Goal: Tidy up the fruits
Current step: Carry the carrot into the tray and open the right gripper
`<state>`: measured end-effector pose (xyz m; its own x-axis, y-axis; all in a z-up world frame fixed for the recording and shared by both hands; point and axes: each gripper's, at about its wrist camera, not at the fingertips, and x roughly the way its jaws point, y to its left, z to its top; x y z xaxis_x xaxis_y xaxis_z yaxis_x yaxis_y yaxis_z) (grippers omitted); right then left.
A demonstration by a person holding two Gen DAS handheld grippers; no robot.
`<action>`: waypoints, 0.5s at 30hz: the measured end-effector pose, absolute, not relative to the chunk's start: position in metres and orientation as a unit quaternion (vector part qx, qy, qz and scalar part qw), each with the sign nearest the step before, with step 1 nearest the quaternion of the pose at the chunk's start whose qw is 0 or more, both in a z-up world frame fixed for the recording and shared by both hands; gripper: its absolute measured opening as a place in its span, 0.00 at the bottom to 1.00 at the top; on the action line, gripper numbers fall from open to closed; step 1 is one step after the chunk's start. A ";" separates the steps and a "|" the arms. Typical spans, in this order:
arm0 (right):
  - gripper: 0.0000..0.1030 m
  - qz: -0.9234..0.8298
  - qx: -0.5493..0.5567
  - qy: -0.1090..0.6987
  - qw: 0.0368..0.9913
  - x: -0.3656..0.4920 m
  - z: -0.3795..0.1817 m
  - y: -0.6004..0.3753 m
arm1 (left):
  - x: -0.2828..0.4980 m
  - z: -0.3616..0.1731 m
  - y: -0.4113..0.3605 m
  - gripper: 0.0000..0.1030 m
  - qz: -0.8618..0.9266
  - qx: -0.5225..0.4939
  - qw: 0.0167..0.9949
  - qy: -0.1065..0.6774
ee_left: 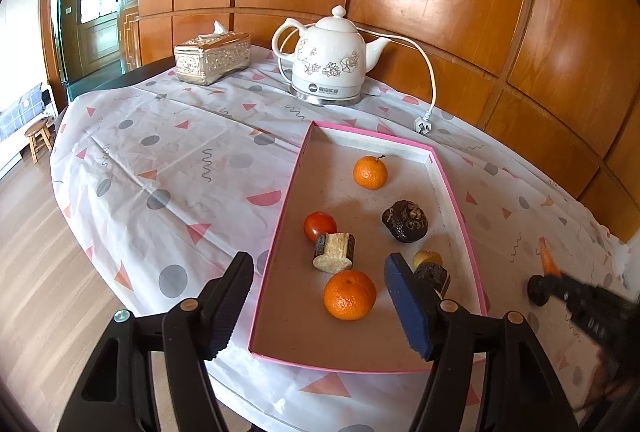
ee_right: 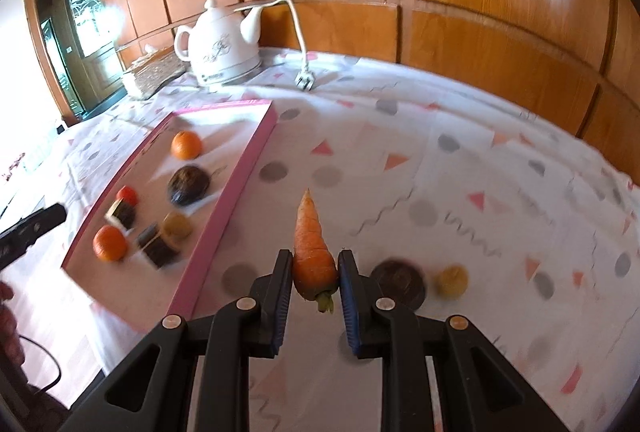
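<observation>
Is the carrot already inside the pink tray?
No, the right gripper holds the carrot above the tablecloth, outside the pink tray.

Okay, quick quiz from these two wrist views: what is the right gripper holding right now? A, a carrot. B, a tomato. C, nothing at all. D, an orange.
A: in the right wrist view the right gripper is closed on the thick end of a carrot, tip pointing away, while both oranges and the tomato lie in the pink tray.
</observation>
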<state>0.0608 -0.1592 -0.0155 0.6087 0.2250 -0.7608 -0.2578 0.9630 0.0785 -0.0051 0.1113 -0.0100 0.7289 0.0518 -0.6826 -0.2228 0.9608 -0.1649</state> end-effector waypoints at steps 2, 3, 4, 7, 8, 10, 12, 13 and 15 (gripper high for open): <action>0.22 0.143 -0.012 0.429 0.892 0.058 -0.019 -0.156 | -0.006 -0.010 0.112 0.67 0.076 -0.122 0.922 0.361; 0.22 0.149 -0.009 0.432 0.889 0.056 -0.020 -0.153 | -0.006 -0.010 0.113 0.67 0.077 -0.124 0.921 0.360; 0.22 0.156 -0.009 0.434 0.887 0.056 -0.020 -0.148 | -0.007 -0.011 0.115 0.67 0.079 -0.126 0.921 0.359; 0.22 0.180 -0.006 0.435 0.882 0.059 -0.015 -0.133 | -0.008 -0.012 0.122 0.67 0.088 -0.137 0.919 0.359; 0.22 0.187 -0.007 0.434 0.881 0.060 -0.012 -0.126 | -0.009 -0.013 0.124 0.67 0.091 -0.140 0.918 0.360; 0.22 0.202 -0.011 0.432 0.879 0.062 -0.007 -0.114 | -0.010 -0.014 0.130 0.67 0.098 -0.149 0.916 0.359; 0.22 0.212 -0.011 0.431 0.877 0.064 -0.004 -0.103 | -0.011 -0.015 0.133 0.67 0.103 -0.154 0.915 0.358; 0.22 0.218 -0.007 0.432 0.875 0.065 -0.003 -0.099 | -0.011 -0.015 0.135 0.67 0.103 -0.157 0.915 0.358; 0.22 0.230 -0.006 0.434 0.871 0.065 -0.003 -0.090 | -0.012 -0.015 0.137 0.67 0.105 -0.161 0.915 0.355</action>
